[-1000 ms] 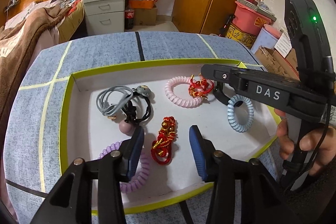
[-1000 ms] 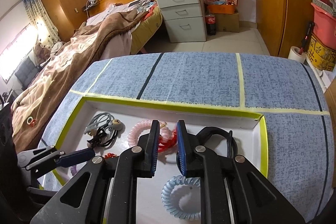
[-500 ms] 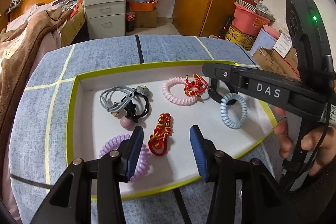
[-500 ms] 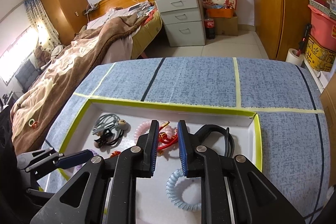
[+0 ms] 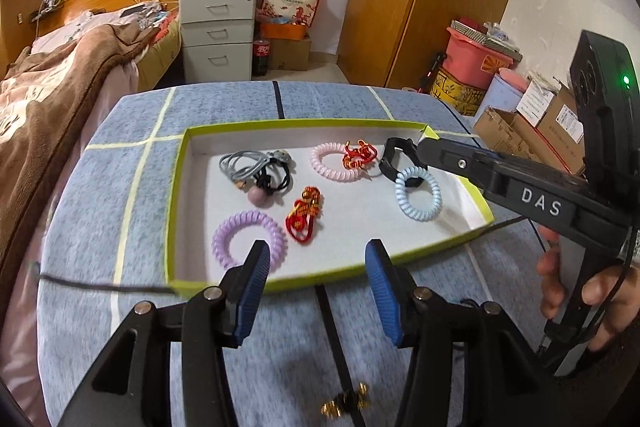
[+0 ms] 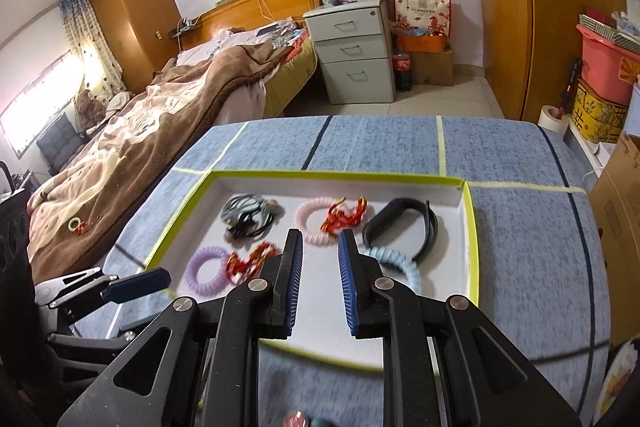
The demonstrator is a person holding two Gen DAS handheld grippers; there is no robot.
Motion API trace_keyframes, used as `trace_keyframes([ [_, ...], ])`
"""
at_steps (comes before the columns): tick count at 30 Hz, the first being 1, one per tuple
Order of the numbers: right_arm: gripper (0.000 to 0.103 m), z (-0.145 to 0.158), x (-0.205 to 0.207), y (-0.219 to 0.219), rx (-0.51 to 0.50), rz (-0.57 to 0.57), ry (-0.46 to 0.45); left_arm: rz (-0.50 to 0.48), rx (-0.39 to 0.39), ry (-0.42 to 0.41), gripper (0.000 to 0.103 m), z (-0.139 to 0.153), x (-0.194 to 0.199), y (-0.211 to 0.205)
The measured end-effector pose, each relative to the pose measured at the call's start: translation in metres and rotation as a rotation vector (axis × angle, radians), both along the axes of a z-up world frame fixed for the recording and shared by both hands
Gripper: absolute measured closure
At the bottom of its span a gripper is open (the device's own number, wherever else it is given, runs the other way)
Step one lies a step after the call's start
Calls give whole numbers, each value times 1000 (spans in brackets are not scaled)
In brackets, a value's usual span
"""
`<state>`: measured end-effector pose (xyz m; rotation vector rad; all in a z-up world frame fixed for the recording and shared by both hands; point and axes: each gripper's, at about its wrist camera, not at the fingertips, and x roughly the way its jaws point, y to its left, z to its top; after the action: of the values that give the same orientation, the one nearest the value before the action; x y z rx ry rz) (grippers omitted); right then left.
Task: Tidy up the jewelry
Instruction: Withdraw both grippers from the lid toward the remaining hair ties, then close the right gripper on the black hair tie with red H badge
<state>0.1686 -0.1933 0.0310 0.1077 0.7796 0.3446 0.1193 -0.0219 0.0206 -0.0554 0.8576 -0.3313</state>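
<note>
Both tongs hang empty just short of the tray's near rim: the left tongs [image 5: 316, 287] are opening wide, the right tongs [image 6: 319, 281] stand narrowly parted, nothing between either pair. Inside the green-edged tray [image 5: 174, 195] the jewelry lies spread singly, likely for one-by-one picking: purple coil [image 5: 248, 237] nearest, blue coil [image 5: 418, 193] at its right side, black band [image 6: 402, 227] toward the far right corner.
</note>
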Motion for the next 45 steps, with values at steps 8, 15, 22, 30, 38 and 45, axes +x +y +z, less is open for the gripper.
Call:
trace_keyframes([
  [8, 84, -4, -39, 1, -12, 17, -10, 25, -1, -13, 50, 0, -30, 10],
  [15, 83, -14, -71, -4, -9, 18, -8, 61, -22, -10, 45, -11, -58, 28],
  [22, 38, -27, -90, -7, -33, 11, 2, 84, -41, -1, 44, -21, -77, 43],
  [30, 38, -47, -96, -8, -114, 3, 42, 105, -60, 13, 44, -33, -88, 54],
  [38, 38, -59, -97, 13, -164, 56, 73, 123, -66, 20, 44, -37, -91, 63],
  [45, 39, -65, -93, 20, -185, 44, 86, 123, -67, 31, 44, -41, -88, 63],
])
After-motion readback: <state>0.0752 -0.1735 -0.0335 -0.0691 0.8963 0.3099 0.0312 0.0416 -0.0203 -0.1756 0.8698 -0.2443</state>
